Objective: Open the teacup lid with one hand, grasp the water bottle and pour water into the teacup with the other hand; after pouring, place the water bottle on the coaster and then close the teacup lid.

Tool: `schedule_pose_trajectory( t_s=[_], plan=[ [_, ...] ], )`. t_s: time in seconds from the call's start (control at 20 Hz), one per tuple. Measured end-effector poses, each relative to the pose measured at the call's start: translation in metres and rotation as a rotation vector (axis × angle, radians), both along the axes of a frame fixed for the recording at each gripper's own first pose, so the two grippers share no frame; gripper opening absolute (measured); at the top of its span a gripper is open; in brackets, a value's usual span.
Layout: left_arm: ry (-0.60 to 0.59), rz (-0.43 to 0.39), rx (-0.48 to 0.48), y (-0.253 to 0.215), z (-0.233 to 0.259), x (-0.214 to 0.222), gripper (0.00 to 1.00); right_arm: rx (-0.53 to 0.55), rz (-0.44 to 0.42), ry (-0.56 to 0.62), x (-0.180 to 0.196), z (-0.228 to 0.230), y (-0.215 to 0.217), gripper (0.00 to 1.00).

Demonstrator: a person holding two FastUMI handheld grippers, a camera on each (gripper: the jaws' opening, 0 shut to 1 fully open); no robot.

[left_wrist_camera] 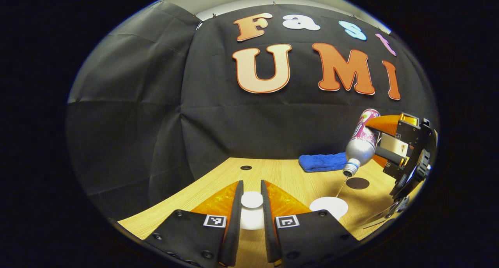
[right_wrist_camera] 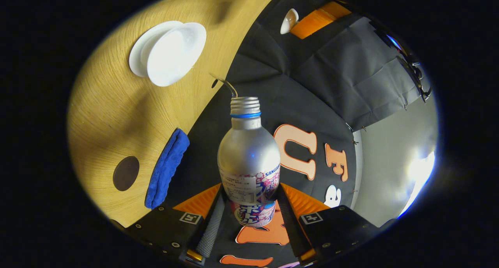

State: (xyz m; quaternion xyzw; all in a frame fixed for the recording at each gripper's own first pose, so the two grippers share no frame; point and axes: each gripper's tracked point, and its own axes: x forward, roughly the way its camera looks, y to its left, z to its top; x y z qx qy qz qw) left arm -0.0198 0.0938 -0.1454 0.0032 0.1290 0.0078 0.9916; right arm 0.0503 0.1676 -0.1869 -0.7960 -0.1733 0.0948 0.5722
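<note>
In the left gripper view, the left tool (left_wrist_camera: pixel 252 205) is clamped on the white teacup lid (left_wrist_camera: pixel 252 200), one finger on each side of it, held above the wooden tabletop (left_wrist_camera: pixel 288 174). Ahead and to the right of this tool sits the open white teacup (left_wrist_camera: pixel 328 206), and a thin stream of water (left_wrist_camera: pixel 340 187) falls into it from the mouth of the water bottle (left_wrist_camera: pixel 361 143), which is tipped neck-down. The right tool (left_wrist_camera: pixel 384 143) holds that bottle from the far right. Just beyond the teacup lies the dark round coaster (left_wrist_camera: pixel 357 183), and behind it a folded blue towel (left_wrist_camera: pixel 322 162).

In the right gripper view, the right tool (right_wrist_camera: pixel 251 205) is closed on the silver water bottle (right_wrist_camera: pixel 249 158) at its labelled lower body. The teacup (right_wrist_camera: pixel 171 53) lies ahead to the left, the coaster (right_wrist_camera: pixel 126 173) and towel (right_wrist_camera: pixel 167 168) nearer on the left.
</note>
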Motion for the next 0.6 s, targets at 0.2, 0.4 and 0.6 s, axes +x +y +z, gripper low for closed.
schedule_pose_trajectory(
  t_s=[0.2,0.4,0.6],
  plan=[
    [0.006,-0.007,-0.004,-0.004,-0.005,0.003,0.31,0.041,0.012,0.040,-0.005,-0.013,0.005,0.74],
    [0.002,-0.015,-0.016,-0.009,-0.003,0.005,0.31,0.113,0.003,0.116,-0.004,-0.021,0.003,0.77],
    [-0.008,-0.014,-0.010,-0.010,-0.001,0.006,0.31,0.242,-0.025,0.191,-0.010,-0.031,-0.001,0.77]
  ],
)
